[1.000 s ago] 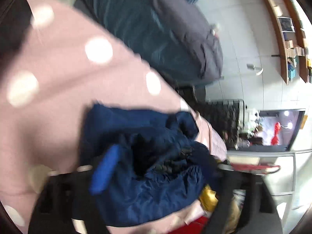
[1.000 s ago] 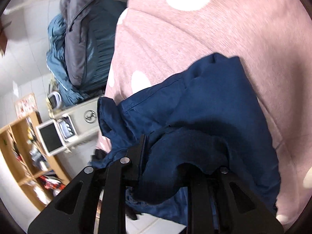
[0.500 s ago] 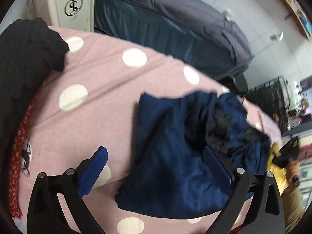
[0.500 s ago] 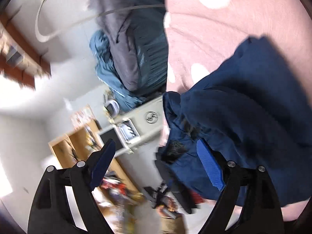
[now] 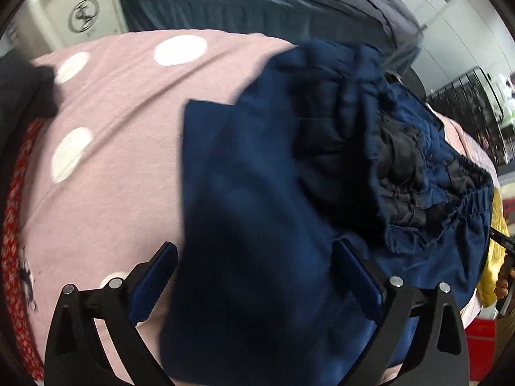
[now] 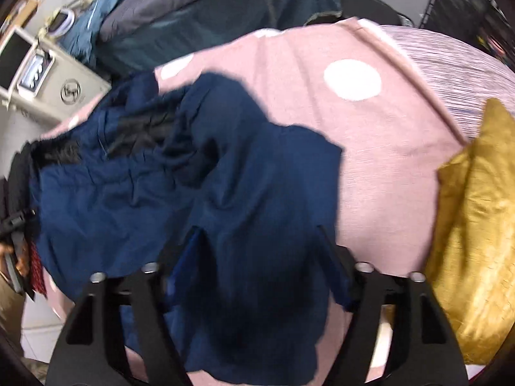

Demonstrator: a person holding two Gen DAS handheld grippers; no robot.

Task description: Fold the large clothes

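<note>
Both grippers, left (image 5: 254, 276) and right (image 6: 257, 263), just closing but still spread over navy garment (image 5: 257, 193); pinch one flat edge each, not bunched folds.

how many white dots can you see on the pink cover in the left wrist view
4: one at the top, one at upper left, one at mid-left, one partly behind the gripper finger. The navy garment may hide more.
</note>
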